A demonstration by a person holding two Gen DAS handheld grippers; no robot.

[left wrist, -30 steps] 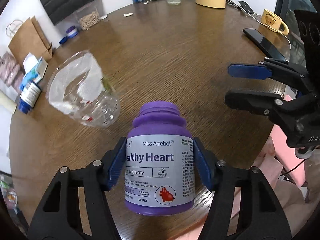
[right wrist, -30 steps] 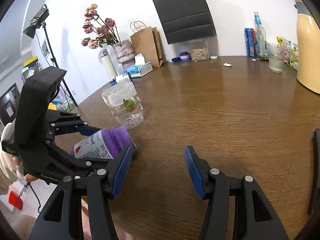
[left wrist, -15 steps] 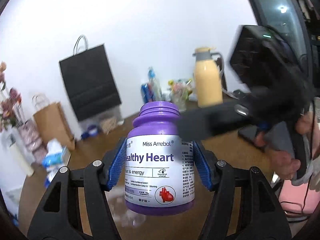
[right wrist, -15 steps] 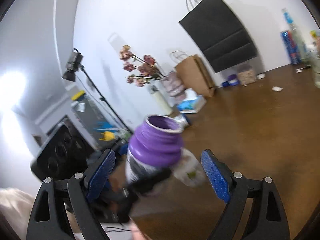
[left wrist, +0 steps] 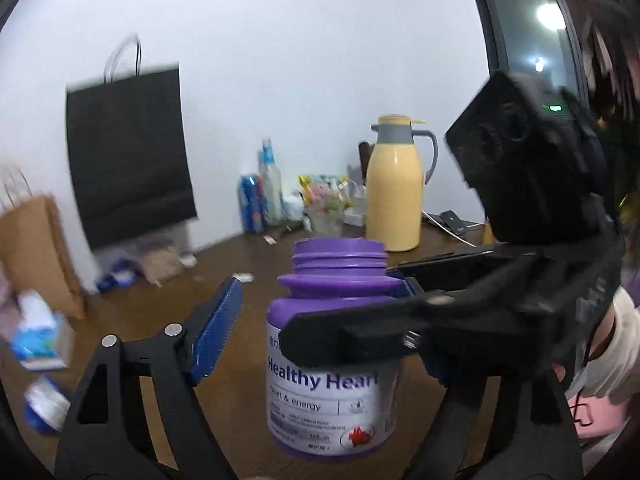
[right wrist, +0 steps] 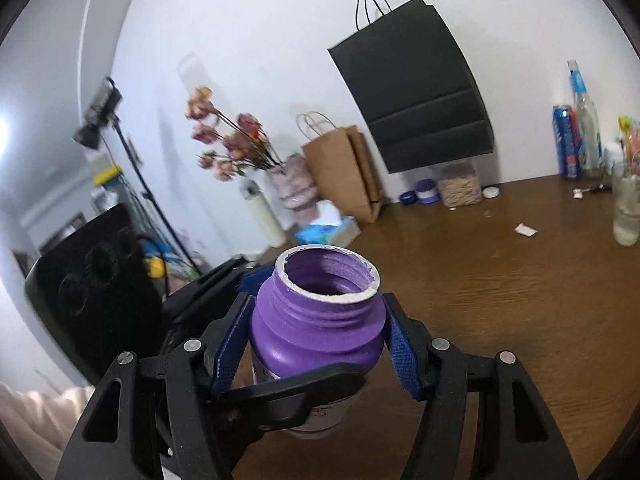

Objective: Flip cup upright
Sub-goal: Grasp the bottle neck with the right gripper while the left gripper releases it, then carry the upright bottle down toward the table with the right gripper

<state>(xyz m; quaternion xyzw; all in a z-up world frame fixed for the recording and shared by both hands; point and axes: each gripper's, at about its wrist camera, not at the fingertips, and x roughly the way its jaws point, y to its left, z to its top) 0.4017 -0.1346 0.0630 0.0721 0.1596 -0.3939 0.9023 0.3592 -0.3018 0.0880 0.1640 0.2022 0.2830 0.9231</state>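
Since my right tongs [right wrist: 316, 308] pinched the purple cup [right wrist: 312, 332] only high on its rounded shoulder, I judged that the slick plastic could slide down between the pads or swing sideways. The other risk was tangling: one black arm of my left tongs [left wrist: 320, 288] crossed the cup's front toward 6 o'clock in the right camera, and pulling it away carelessly could knock the cup off upright.

The right tongs were closed on the cup, a blue pad pressed to it at 9 o'clock and 3 o'clock. The left tongs stood wide open; the pad at 9 o'clock was clear of the label (the other pad was hidden). The cup [left wrist: 324, 400] stood mouth up, apparently above the brown table [right wrist: 480, 280].
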